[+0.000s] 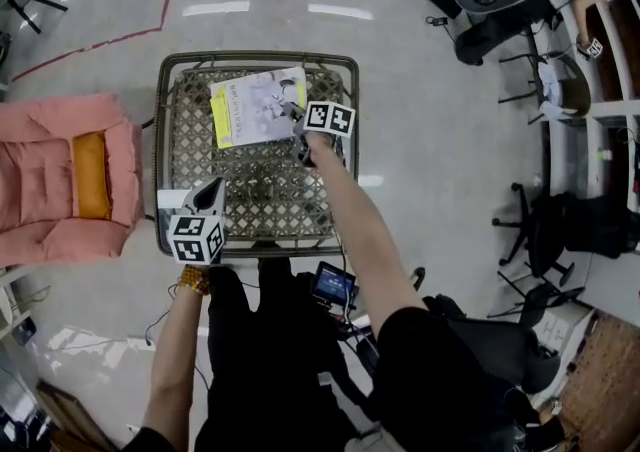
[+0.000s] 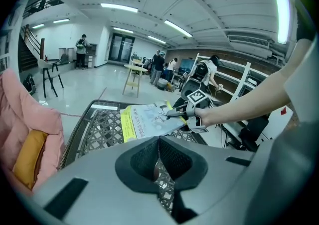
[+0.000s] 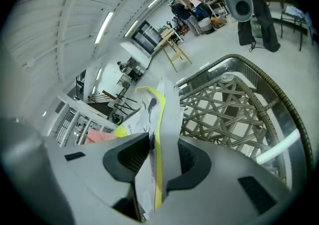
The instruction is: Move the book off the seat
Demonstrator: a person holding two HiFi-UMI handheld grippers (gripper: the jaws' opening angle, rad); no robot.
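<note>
1 book (image 1: 255, 105), 1 seat (image 1: 250, 202), 1 armchair (image 1: 40, 180); L gripper (image 1: 214, 187) + R gripper (image 1: 300, 128) = 2.

The black and white marker cube (image 1: 329, 119) on the right gripper (image 1: 302, 130) covers one corner of the thin white and yellow paper book (image 1: 255, 105) in the head view. The words on its cover are too small to read. The soft pink armchair (image 1: 40, 185) is cut off by the left edge. In the left gripper view, the grey left gripper (image 2: 158, 162) hides the near part of the brown woven table (image 2: 102, 124).

Bright ceiling strip lights (image 2: 118, 7), floor glare (image 1: 216, 8), fisheye-warped edges.
</note>
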